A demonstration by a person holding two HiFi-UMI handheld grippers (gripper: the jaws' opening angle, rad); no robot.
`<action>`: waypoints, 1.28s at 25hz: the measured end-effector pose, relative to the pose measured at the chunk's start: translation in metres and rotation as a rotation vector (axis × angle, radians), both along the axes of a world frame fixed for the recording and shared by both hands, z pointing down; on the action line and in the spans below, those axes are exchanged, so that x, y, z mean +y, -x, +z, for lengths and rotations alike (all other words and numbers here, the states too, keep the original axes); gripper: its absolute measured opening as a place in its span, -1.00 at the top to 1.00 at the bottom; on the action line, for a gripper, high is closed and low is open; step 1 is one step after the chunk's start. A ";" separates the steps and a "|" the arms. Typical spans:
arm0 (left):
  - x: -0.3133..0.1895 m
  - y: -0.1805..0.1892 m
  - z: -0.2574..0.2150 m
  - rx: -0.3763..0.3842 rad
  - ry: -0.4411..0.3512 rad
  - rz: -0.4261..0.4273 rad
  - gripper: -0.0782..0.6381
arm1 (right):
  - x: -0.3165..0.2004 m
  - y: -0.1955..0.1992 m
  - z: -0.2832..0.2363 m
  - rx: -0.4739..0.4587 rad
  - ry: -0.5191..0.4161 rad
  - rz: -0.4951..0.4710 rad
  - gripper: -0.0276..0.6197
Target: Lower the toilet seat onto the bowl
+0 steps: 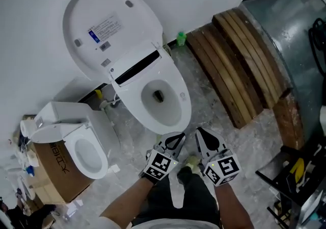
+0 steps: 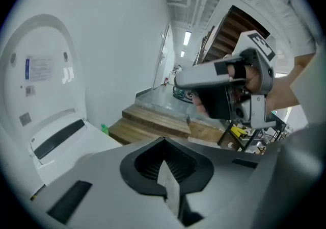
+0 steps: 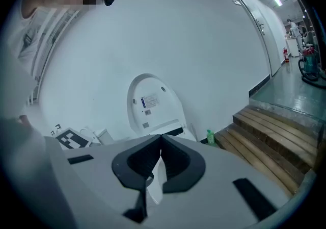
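A white toilet stands against the wall with its seat and lid (image 1: 109, 29) raised upright, a label on the underside facing me. The open bowl (image 1: 179, 113) lies below it. Both grippers hover side by side just in front of the bowl's near rim, touching nothing. The left gripper (image 1: 175, 137) is shut with nothing between its jaws, and its own view shows its tips (image 2: 164, 140) meeting, with the raised seat (image 2: 43, 77) at left. The right gripper (image 1: 199, 132) is also shut and empty; in its own view the tips (image 3: 161, 136) point at the raised seat (image 3: 153, 103).
A second, smaller toilet (image 1: 84, 144) sits on a cardboard box (image 1: 51, 169) at the left. Curved wooden steps (image 1: 239, 65) and a metal platform (image 1: 290, 29) rise at the right. A green bottle (image 1: 181, 37) stands by the wall. Dark racks (image 1: 295, 182) crowd the lower right.
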State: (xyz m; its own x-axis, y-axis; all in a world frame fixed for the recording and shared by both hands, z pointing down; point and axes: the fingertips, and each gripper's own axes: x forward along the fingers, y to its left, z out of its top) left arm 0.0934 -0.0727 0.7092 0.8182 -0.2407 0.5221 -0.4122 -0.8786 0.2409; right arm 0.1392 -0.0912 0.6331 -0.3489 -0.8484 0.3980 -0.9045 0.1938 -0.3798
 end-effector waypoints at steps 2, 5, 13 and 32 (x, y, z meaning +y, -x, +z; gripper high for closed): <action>-0.002 -0.002 -0.049 0.035 -0.029 -0.017 0.75 | 0.002 -0.002 -0.034 0.007 -0.018 -0.004 0.87; -0.001 -0.004 -0.117 0.074 -0.070 -0.048 0.75 | 0.010 -0.006 -0.083 0.031 -0.056 -0.018 0.87; 0.009 -0.011 -0.272 0.211 -0.178 -0.112 0.75 | 0.028 -0.007 -0.200 0.085 -0.199 -0.056 0.87; 0.061 0.003 -0.428 0.329 -0.423 -0.209 0.75 | 0.089 0.007 -0.347 0.187 -0.450 -0.106 0.87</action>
